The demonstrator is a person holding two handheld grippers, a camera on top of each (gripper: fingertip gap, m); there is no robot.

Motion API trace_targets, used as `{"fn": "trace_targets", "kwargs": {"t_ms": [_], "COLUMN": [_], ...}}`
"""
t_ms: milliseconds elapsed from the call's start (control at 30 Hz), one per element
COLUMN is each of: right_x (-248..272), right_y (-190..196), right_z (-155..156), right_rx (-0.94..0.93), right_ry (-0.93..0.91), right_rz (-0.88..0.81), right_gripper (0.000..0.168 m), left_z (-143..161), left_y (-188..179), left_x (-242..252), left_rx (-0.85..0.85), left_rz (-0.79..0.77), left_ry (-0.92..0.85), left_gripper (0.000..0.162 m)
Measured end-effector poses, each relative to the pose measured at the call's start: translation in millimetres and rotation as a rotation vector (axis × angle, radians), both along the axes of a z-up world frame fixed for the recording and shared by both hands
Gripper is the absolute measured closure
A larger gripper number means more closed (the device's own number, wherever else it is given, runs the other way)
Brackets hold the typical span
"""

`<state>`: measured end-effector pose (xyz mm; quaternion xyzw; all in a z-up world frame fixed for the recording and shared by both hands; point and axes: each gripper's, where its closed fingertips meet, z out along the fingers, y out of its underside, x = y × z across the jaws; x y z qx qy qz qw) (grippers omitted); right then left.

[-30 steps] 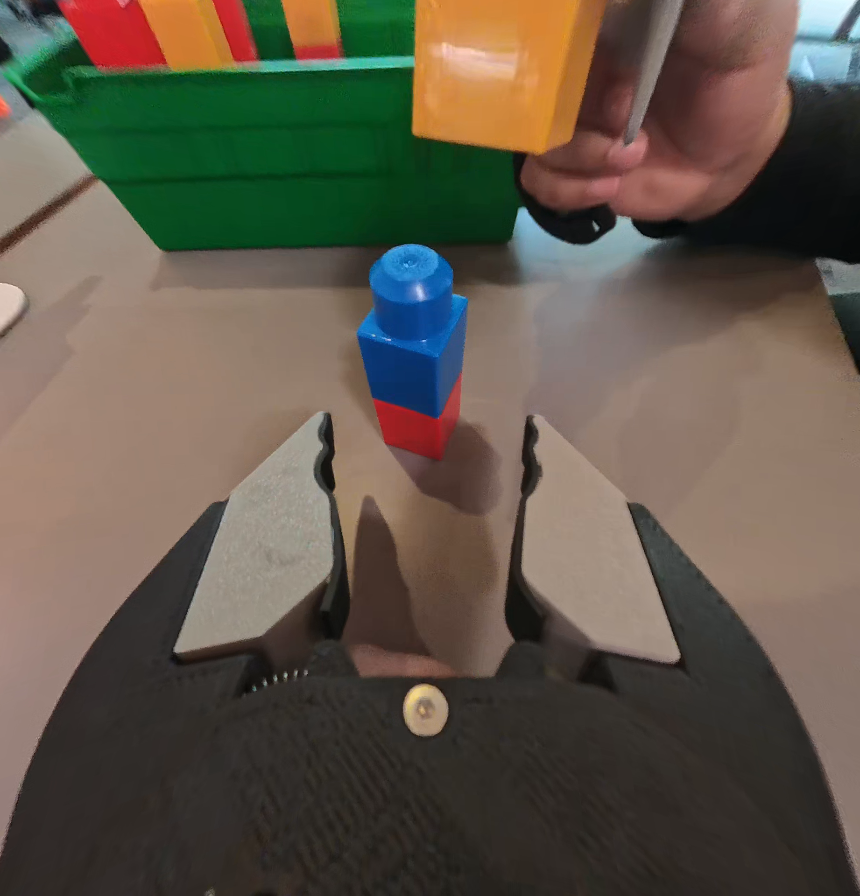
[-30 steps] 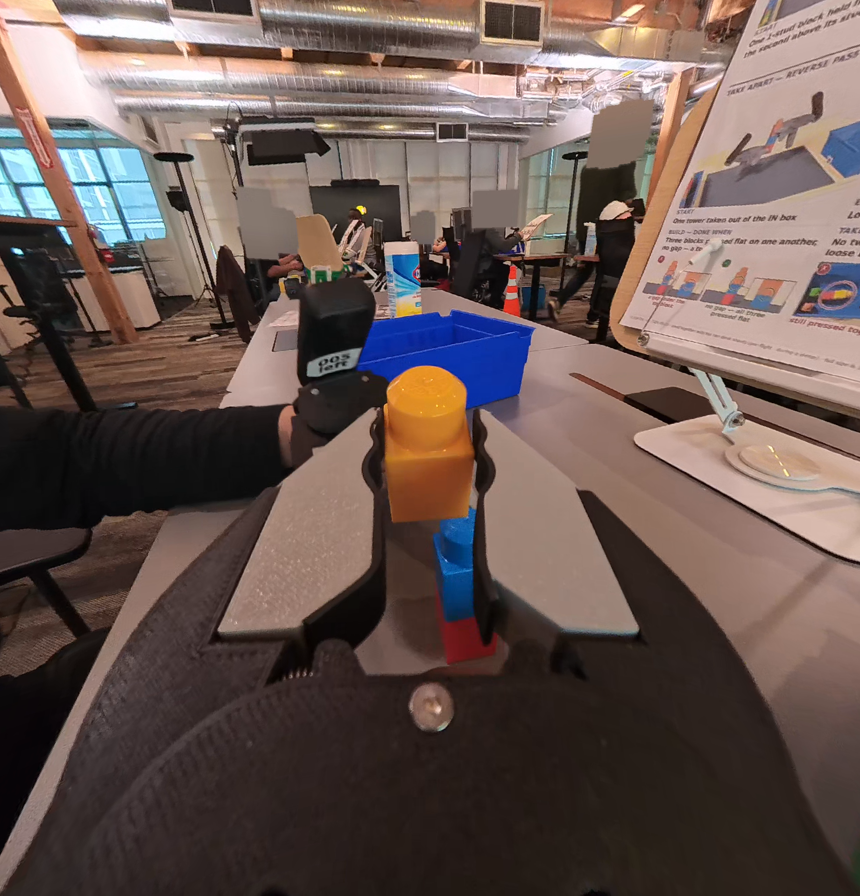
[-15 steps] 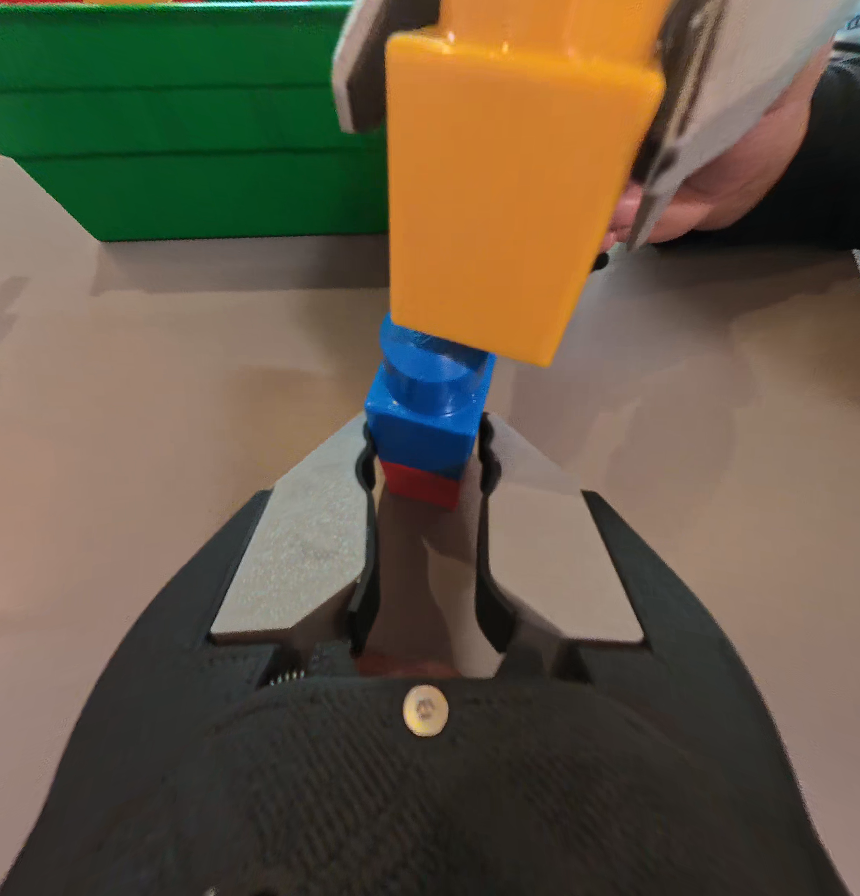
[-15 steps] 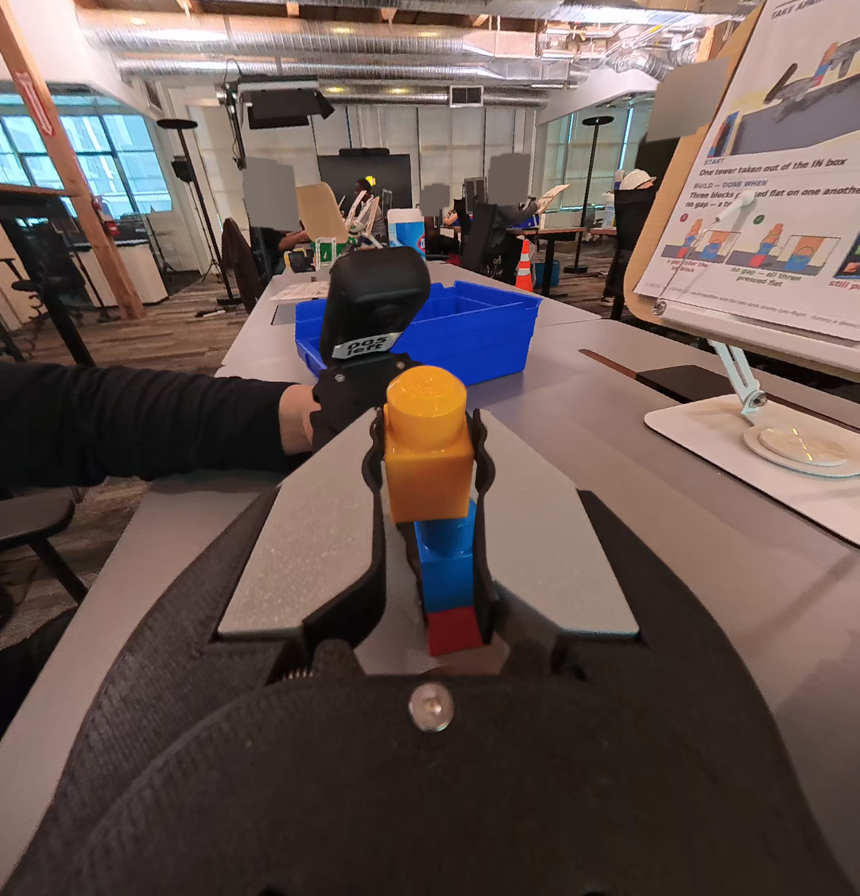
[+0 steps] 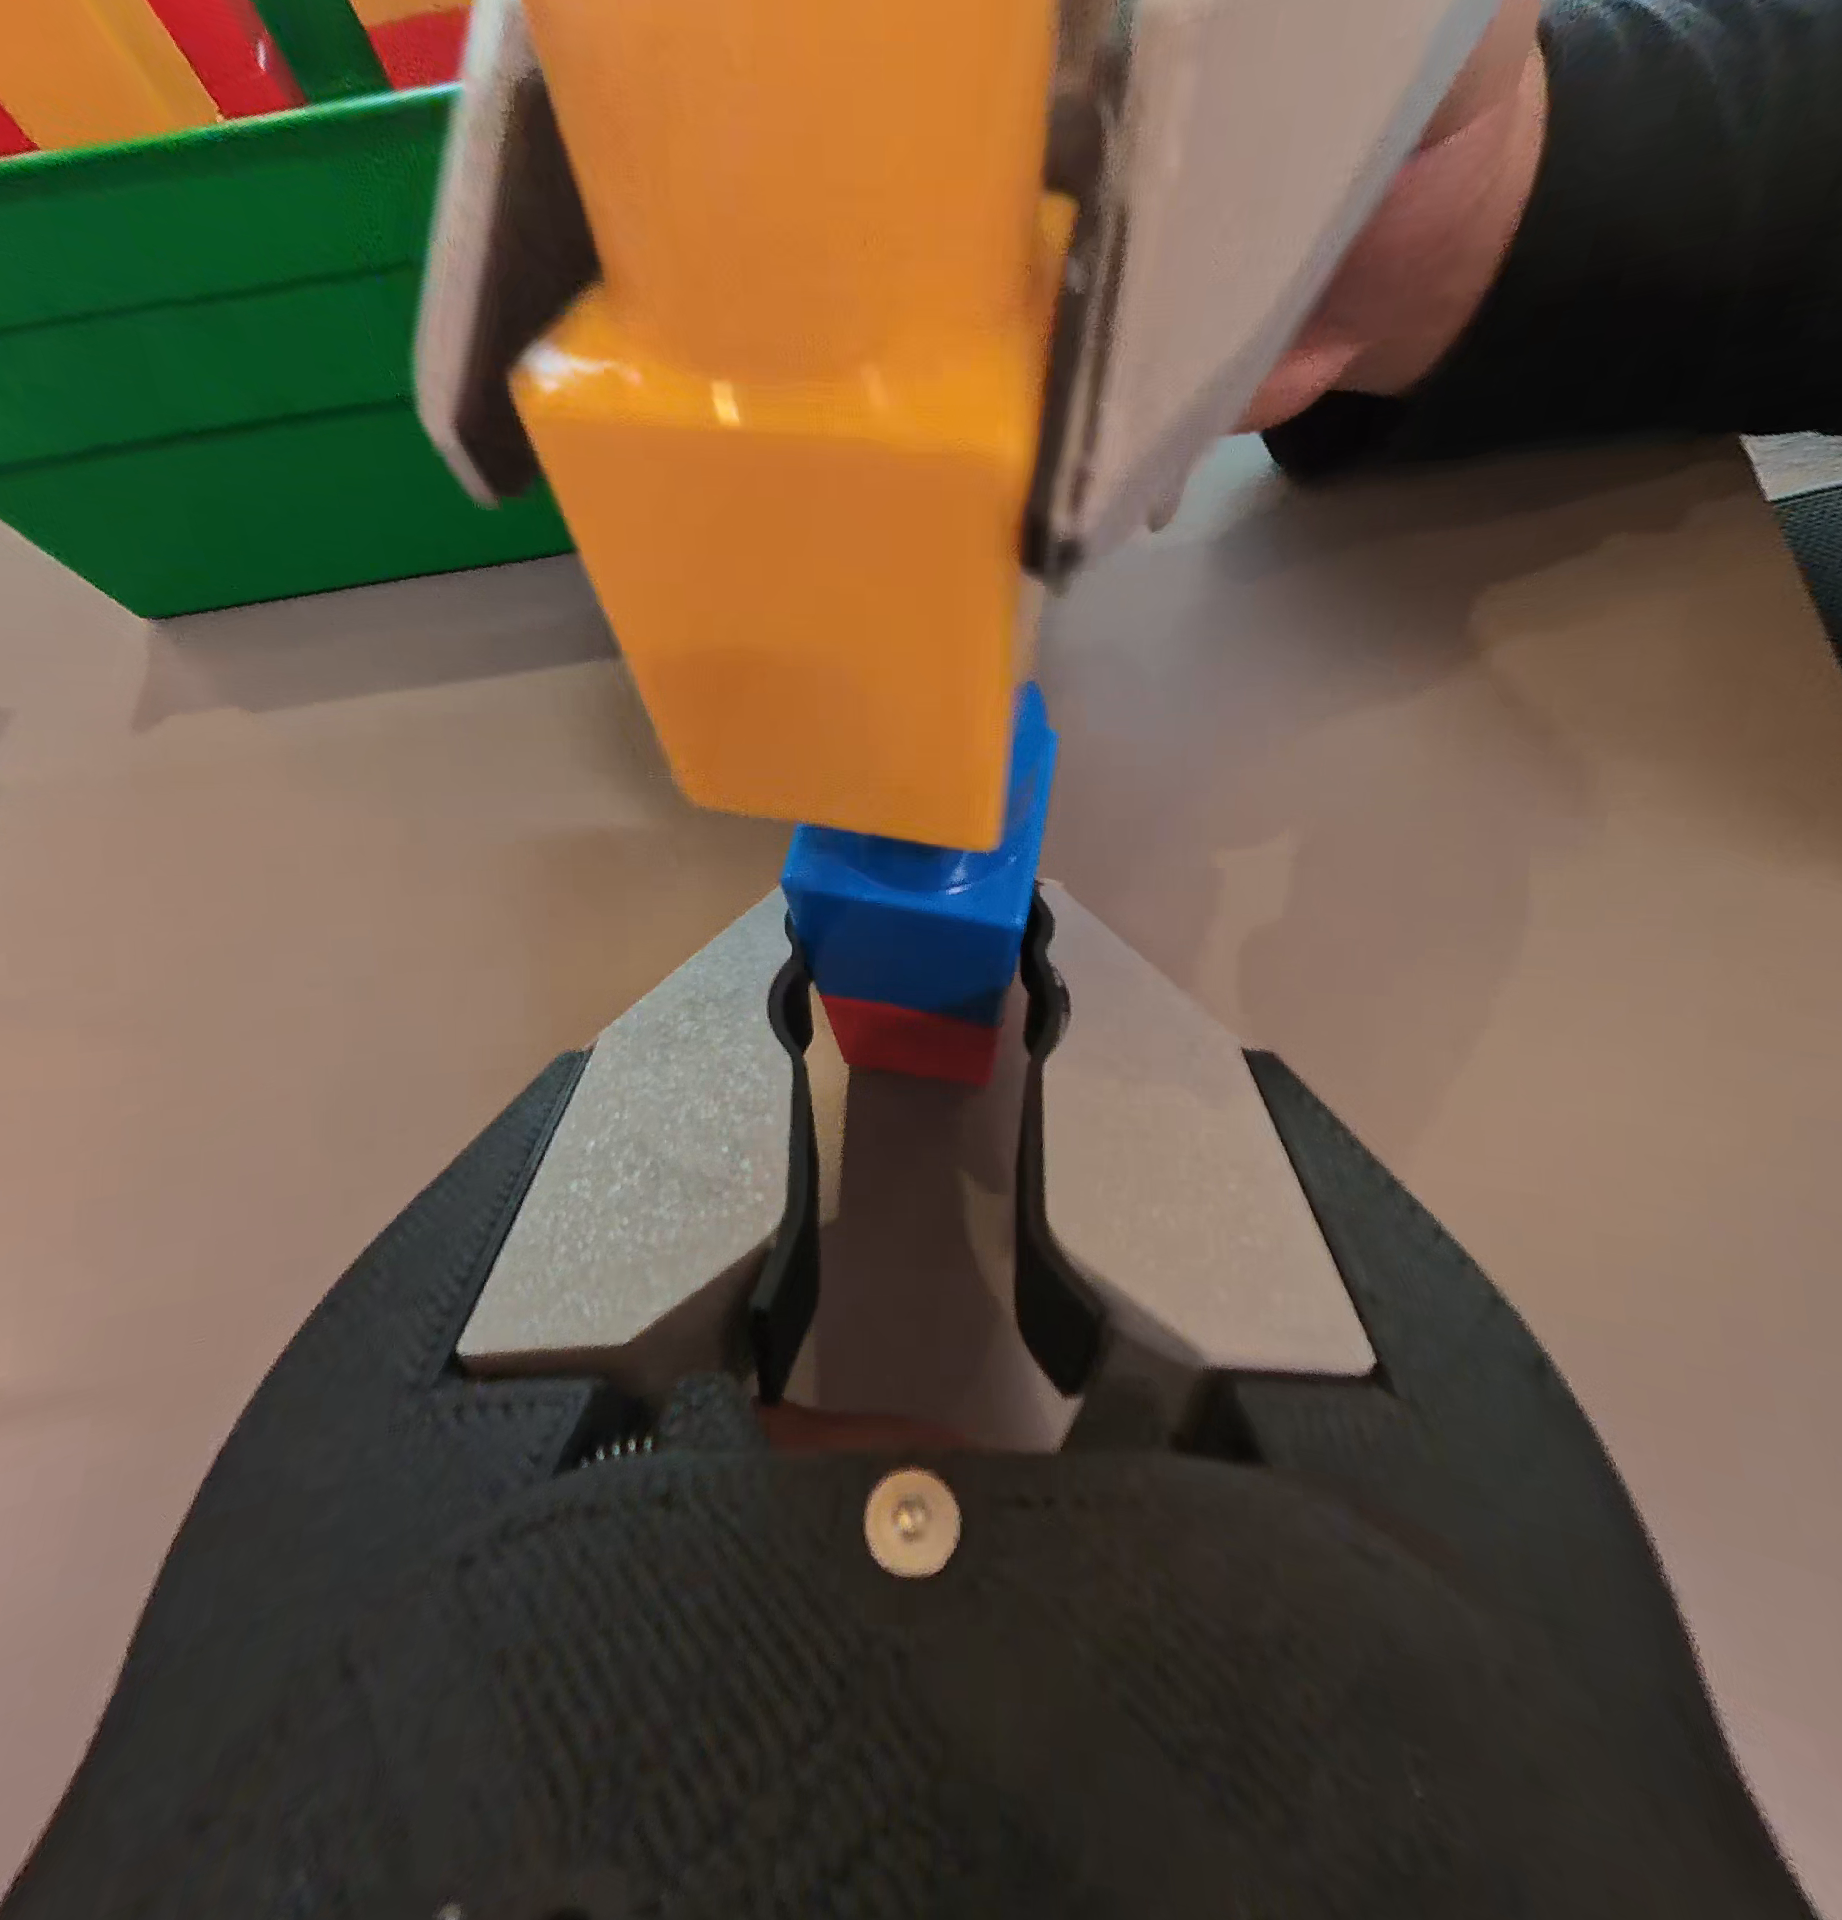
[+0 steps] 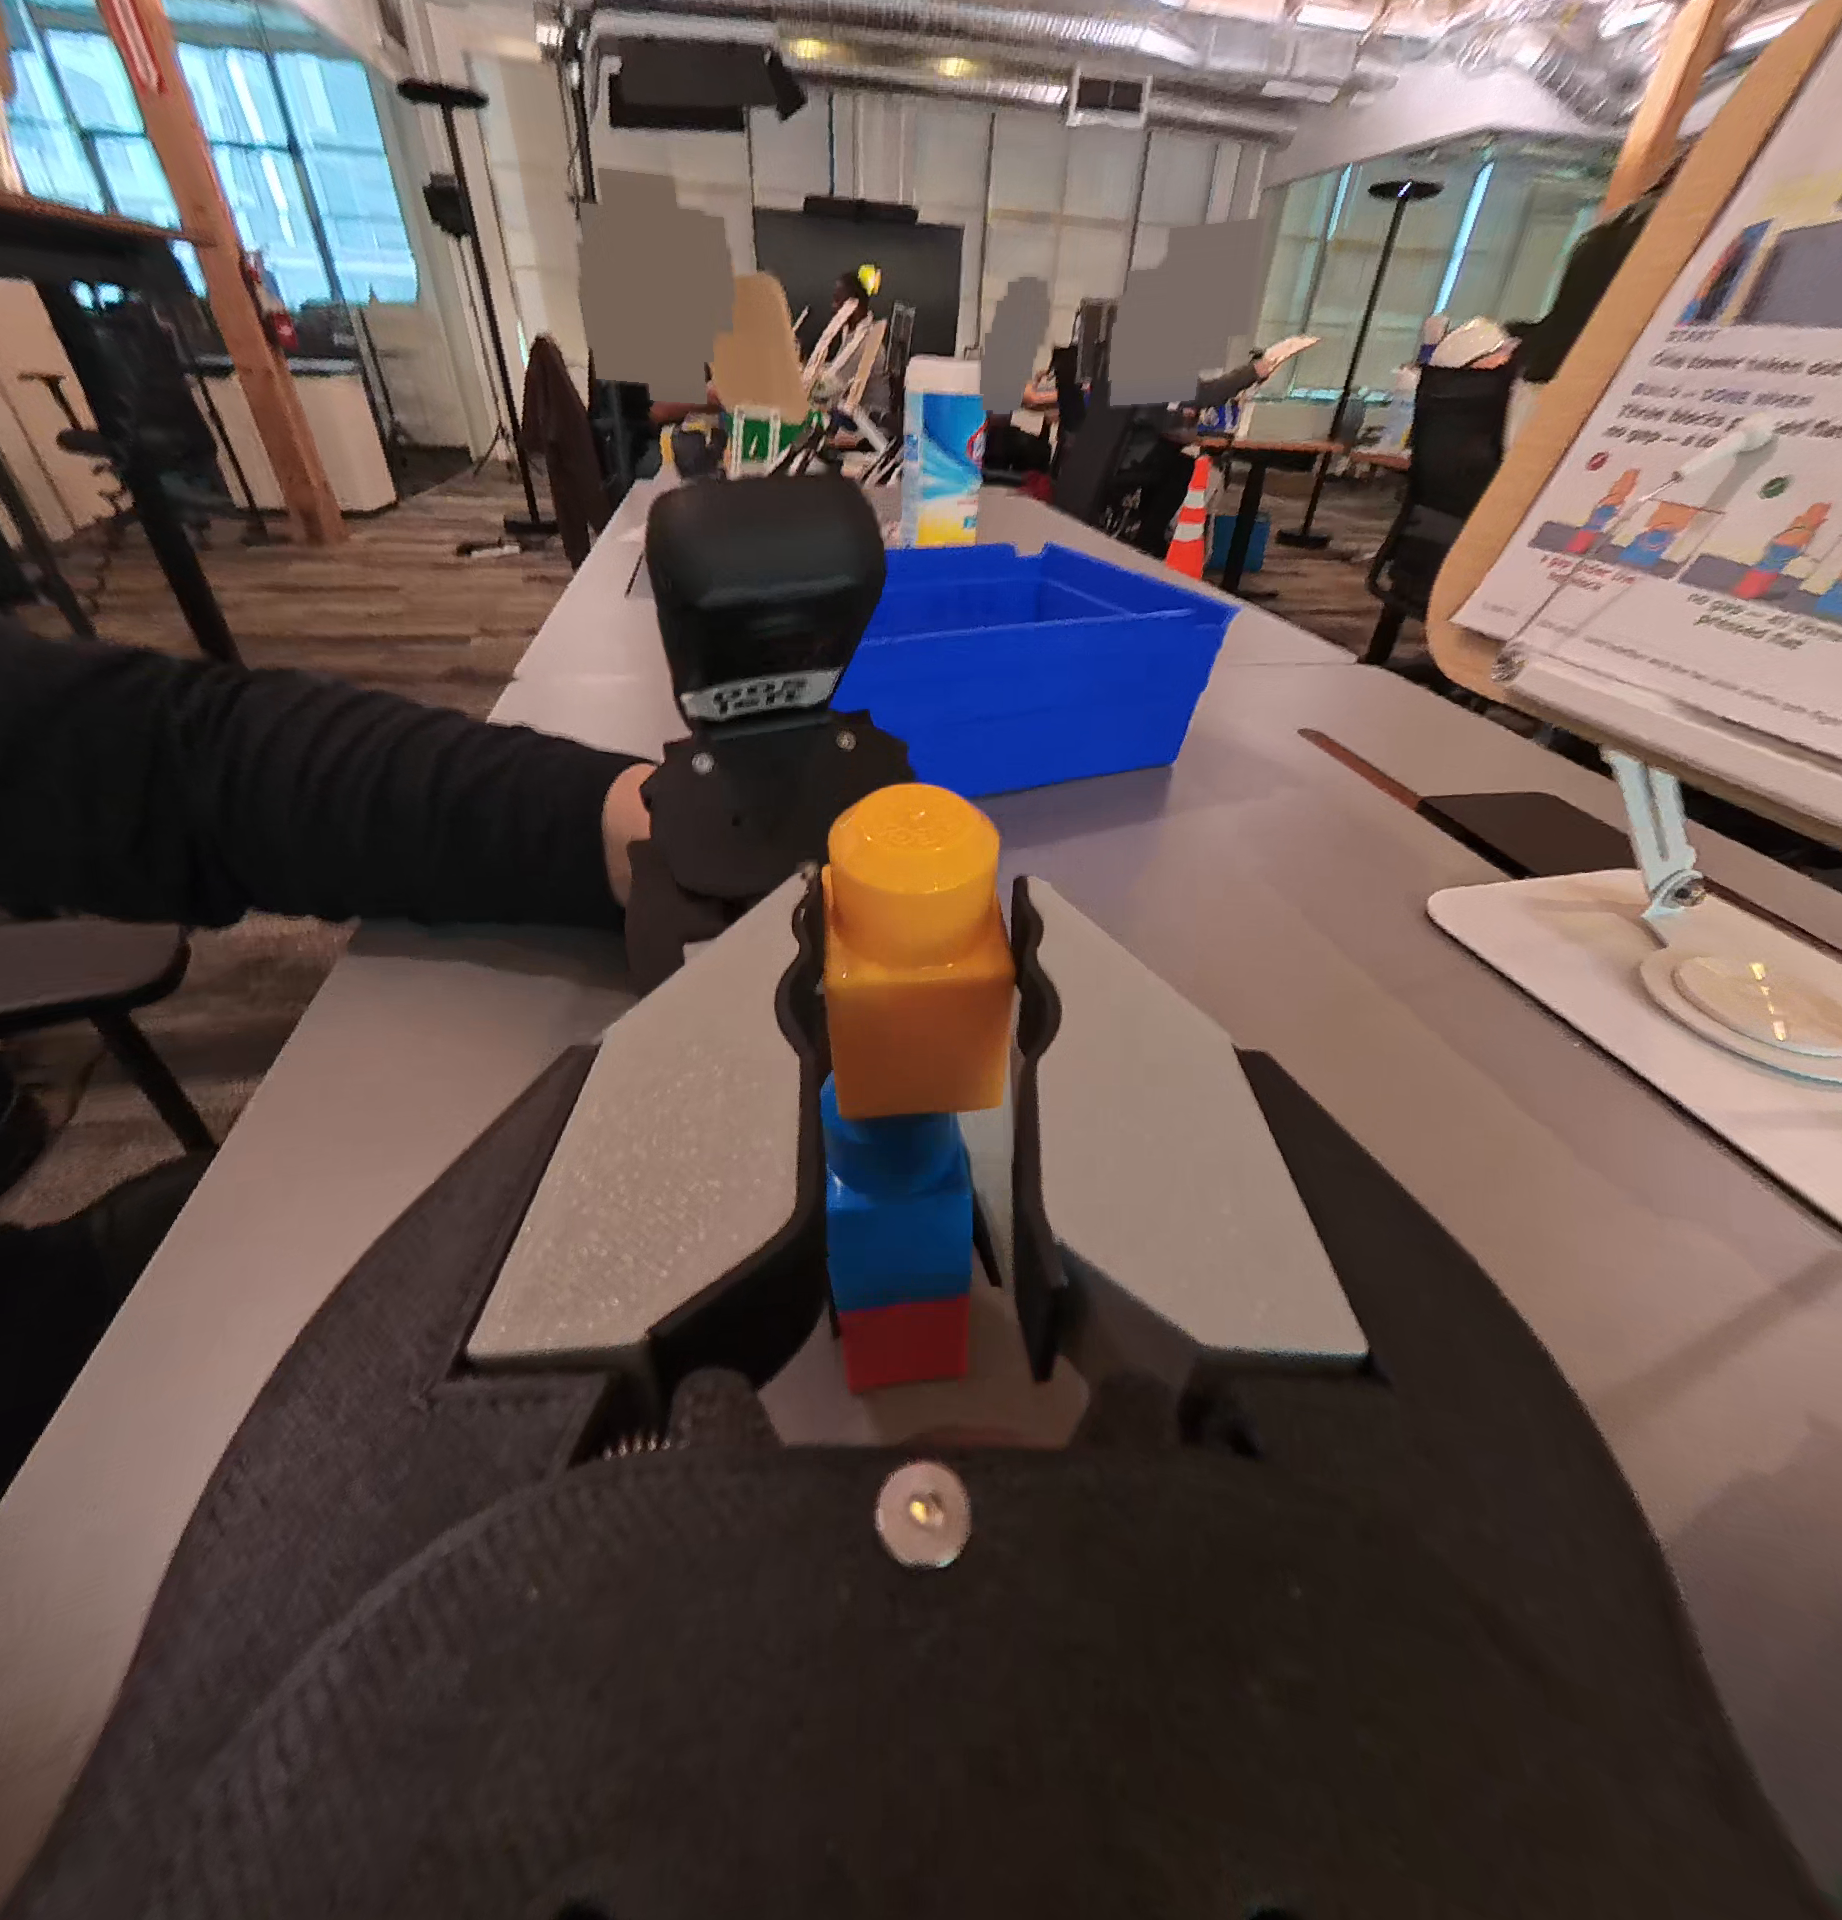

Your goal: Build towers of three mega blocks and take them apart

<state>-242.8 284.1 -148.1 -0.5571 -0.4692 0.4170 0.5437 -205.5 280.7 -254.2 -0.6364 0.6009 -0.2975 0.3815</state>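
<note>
Orange block (image 6: 915,997), stud up, clamped in right hand-held gripper (image 6: 915,971); left hand-held gripper (image 5: 912,961) pinches upright blue block (image 5: 912,951)

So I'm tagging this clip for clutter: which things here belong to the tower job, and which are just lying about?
In the job:
- orange block, held by right gripper
- blue block, clamped by left gripper
- red block underneath
- green bin of blocks
- blue bin
- instruction sheet on its stand

Lying about:
- wipes canister
- traffic cone
</note>
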Motion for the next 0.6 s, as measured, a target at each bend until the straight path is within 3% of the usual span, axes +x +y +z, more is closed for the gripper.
{"fn": "trace_targets", "kwargs": {"t_ms": [300, 467, 600], "right_x": [-3.1, -3.0, -4.8], "right_y": [-11.0, -1.8, -12.9], "right_z": [-13.9, -17.1, -16.2], "right_rx": [-0.020, 0.051, 0.023], "right_ry": [-0.104, -0.149, -0.144], "right_rz": [0.068, -0.041, 0.031], "right_gripper": [0.135, 0.135, 0.135], "left_z": [4.0, 3.7, 7.4], "left_y": [-4.4, 3.5, -11.9], "left_x": [2.2, 2.4, 4.0], "left_rx": [-0.001, -0.029, -0.052], "left_rz": [0.008, 0.074, -0.011], "left_ry": [-0.026, -0.028, -0.054], "left_gripper": [0.126, 0.126, 0.127]}}
